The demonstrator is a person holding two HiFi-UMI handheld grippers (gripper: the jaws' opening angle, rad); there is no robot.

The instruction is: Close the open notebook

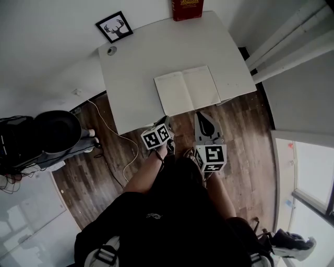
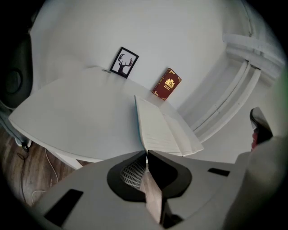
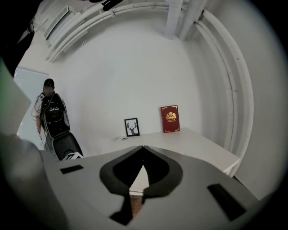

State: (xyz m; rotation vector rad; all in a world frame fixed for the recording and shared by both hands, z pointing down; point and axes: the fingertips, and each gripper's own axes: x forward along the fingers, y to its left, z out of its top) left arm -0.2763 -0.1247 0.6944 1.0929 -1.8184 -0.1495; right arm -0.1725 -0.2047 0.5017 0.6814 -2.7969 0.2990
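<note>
- Two tongs sit at the near edge of the white worktop (image 1: 141, 73). Your left tongs (image 1: 167, 121) (image 2: 146, 153) have their jaws drawn together on the notebook's near left corner.
- Your right tongs (image 1: 200, 114) (image 3: 143, 147) are closed with nothing between the jaws. They hover over the wood floor (image 1: 250, 156), just short of the worktop's edge.
- The notebook (image 1: 188, 89) (image 2: 164, 130) lies open near the front edge, blank pages up, spine running away from you.
- Behind it, well apart from the pages, a framed deer picture (image 1: 114, 26) (image 2: 124, 62) (image 3: 132, 127) and a red book (image 1: 187, 9) (image 2: 166, 84) (image 3: 170, 119) stand against the wall at the far corners.
- A small round disc (image 1: 111, 50) rests on the worktop near the picture.
- A white cable (image 1: 112, 130) trails down from the worktop's left side and across the floor.
- In the right gripper view a person (image 3: 51, 112) stands off to the left, away from the worktop.
</note>
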